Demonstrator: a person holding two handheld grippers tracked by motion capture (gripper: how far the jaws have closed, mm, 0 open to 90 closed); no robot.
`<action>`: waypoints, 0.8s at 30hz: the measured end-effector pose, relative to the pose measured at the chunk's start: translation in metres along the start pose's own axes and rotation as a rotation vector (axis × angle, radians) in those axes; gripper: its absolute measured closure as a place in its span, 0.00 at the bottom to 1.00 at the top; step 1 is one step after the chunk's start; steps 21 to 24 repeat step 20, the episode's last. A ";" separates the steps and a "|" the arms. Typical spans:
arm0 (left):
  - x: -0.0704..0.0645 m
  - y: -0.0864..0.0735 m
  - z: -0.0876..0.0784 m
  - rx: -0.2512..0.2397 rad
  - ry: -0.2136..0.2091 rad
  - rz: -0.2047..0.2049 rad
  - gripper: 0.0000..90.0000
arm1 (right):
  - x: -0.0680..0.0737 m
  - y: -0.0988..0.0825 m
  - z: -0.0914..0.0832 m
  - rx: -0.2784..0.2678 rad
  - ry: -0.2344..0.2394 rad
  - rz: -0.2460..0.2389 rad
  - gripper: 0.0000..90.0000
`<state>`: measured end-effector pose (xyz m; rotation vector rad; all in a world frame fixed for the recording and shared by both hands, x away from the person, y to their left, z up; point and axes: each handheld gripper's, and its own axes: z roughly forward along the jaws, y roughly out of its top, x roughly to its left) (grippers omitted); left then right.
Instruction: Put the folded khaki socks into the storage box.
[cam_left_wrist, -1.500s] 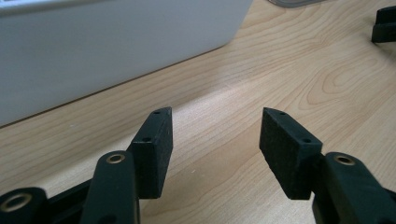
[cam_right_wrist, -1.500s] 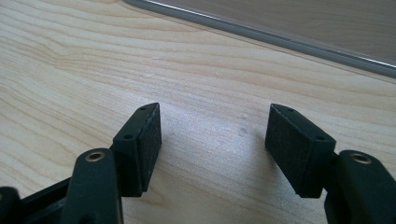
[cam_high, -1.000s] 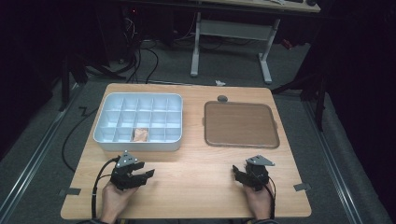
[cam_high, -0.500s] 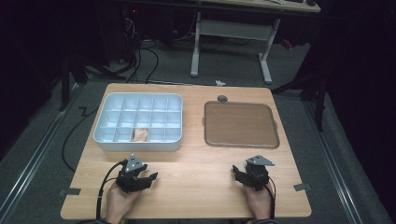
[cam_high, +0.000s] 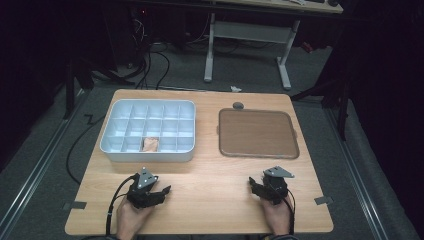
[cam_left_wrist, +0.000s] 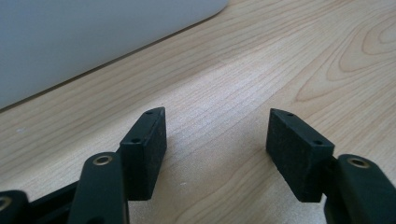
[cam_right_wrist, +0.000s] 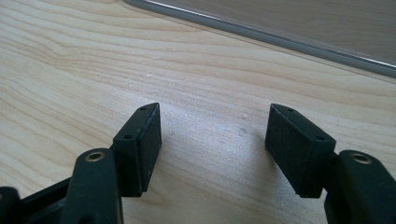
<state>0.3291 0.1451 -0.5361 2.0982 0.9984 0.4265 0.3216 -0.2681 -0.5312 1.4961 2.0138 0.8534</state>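
My left gripper (cam_high: 152, 186) rests on the wooden table (cam_high: 210, 180) near its front edge, just in front of the white compartment box (cam_high: 147, 152). Its jaws have just been opening and stand open in the left gripper view (cam_left_wrist: 215, 126), with only bare wood between them and the box wall (cam_left_wrist: 84, 42) beyond. My right gripper (cam_high: 261, 184) lies on the table in front of the brown tray (cam_high: 257, 132). It is open too (cam_right_wrist: 212, 121) and holds nothing; the tray's rim (cam_right_wrist: 280, 39) runs ahead of it.
One front compartment of the white box holds a small tan piece (cam_high: 150, 145). A small grey round thing (cam_high: 238, 105) lies behind the brown tray. Bare wood spans the gap between the two grippers. Desk legs and cables stand on the floor beyond the table.
The left gripper has shifted a little to the right and its jaws stand wider apart. The right gripper has not moved.
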 end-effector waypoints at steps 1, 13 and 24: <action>-0.001 0.000 0.001 0.003 0.005 0.006 0.42 | 0.000 0.000 0.000 0.000 0.000 0.000 0.40; 0.000 0.001 0.001 0.002 0.014 -0.005 0.41 | 0.000 0.000 0.000 -0.001 0.001 0.000 0.40; 0.000 0.001 0.001 0.002 0.015 -0.006 0.41 | 0.000 0.000 0.000 -0.001 0.003 -0.001 0.40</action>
